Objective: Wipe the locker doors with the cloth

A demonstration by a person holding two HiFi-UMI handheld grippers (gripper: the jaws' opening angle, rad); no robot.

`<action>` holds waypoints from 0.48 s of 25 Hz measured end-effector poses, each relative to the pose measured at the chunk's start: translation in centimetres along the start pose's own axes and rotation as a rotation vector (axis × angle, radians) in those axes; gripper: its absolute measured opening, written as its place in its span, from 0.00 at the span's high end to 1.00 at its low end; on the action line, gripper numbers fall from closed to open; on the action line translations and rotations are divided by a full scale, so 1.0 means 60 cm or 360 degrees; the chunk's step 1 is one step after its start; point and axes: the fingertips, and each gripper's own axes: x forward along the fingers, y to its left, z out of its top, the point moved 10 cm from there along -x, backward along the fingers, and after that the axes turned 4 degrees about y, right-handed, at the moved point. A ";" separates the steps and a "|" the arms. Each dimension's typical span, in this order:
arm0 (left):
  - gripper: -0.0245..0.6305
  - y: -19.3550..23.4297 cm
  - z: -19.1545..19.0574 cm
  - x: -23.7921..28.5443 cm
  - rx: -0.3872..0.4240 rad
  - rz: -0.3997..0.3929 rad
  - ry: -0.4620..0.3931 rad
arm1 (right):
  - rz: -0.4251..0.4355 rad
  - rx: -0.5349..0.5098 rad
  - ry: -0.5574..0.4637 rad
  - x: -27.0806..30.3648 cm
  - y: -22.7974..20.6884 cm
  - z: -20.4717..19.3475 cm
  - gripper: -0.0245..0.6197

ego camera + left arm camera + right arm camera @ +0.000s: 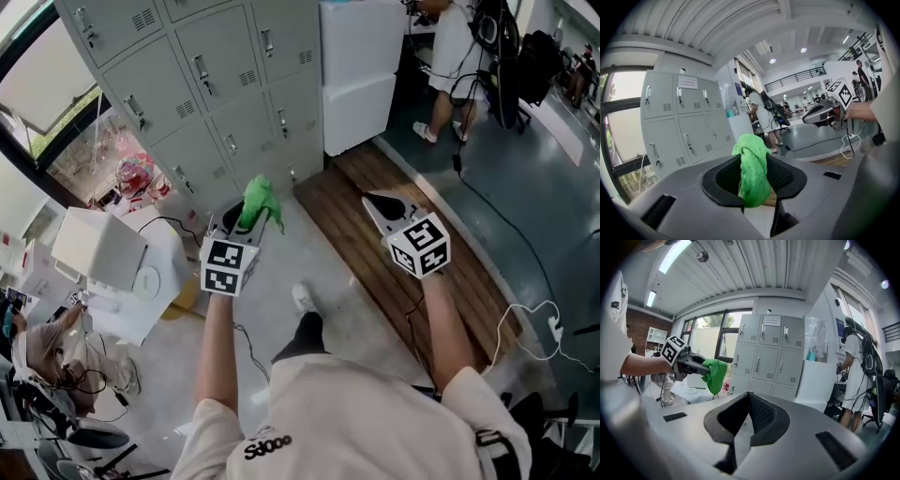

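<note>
Grey lockers stand ahead of both grippers, not touched. The left gripper clamps the green cloth, bunched past its tips; the right gripper is closed on nothing. I'd press that bunch flat to a door and sweep around the handles. From the side, the right gripper view shows the cloth's tail drooping below the left gripper, which the left gripper view hides
</note>
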 end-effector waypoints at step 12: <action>0.74 0.323 0.030 0.347 -0.0037 -0.0051 -0.0026 | -0.0095 0.0191 -0.0148 0.349 -0.245 0.113 0.95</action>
